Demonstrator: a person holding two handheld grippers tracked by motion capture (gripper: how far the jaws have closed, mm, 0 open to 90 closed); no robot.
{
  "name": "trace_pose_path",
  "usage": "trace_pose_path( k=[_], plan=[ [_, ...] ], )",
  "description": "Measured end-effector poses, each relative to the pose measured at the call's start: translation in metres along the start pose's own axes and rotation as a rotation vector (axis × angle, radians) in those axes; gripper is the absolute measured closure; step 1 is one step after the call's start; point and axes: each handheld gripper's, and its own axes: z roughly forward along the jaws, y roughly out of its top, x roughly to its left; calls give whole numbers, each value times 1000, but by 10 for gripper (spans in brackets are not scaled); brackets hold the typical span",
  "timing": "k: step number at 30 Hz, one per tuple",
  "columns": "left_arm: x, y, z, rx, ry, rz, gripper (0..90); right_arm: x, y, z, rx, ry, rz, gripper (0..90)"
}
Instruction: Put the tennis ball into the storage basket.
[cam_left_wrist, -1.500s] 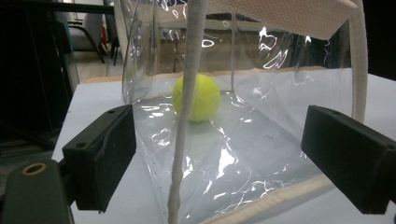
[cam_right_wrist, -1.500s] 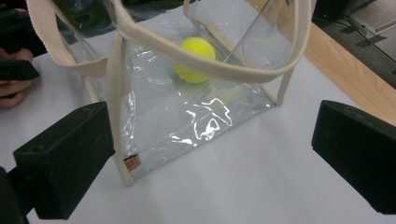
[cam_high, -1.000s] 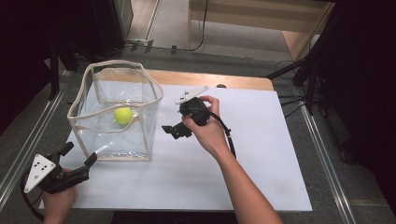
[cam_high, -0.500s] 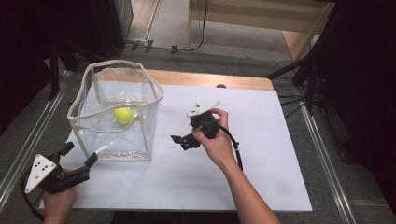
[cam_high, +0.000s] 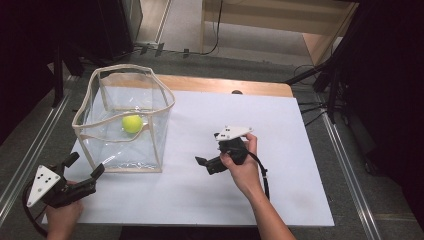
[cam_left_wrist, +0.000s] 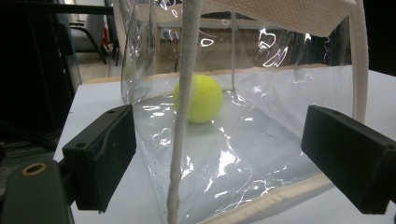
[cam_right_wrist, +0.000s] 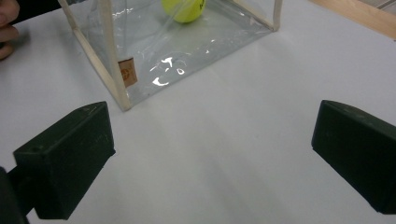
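high view: ball (cam_high: 132, 123) sits inside clear bag (cam_high: 95, 145), left of centre on tabletop (cam_high: 290, 130). left gripper (cam_high: 84, 170), lower left, fingers open, aimed at bag corner, likely to steady it. right gripper (cam_high: 209, 164), centre, fingers open, empty, clear of bag.

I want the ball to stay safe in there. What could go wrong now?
1. The bag is soft, clear plastic with a wavy rim, and the left gripper, open, sits right at its near corner. A push could crumple or tip it.
2. The ball lies loose inside, so it may roll if the bag shifts.
3. The right gripper is open and apart, so it isn't steadying the bag.
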Motion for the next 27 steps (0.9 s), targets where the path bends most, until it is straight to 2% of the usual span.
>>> trace_pose_path(
  k=[3, 7, 16, 22, 27],
  plan=[
    [0, 0, 0, 1, 1, 0, 104, -1, -6, -4, -6, -6, 2, 0],
    [0, 0, 0, 1, 0, -1, 104, -5, -21, -15, -22, -23, 33, 0],
    [0, 0, 0, 1, 2, -1, 104, -11, -44, -35, -68, -57, 39, 0],
    [0, 0, 0, 2, 5, 0, 104, -17, -62, -51, -92, -83, 61, 0],
    [-1, 0, 0, 1, 6, 1, 104, -21, -71, -58, -94, -105, 72, 0]
  ],
)
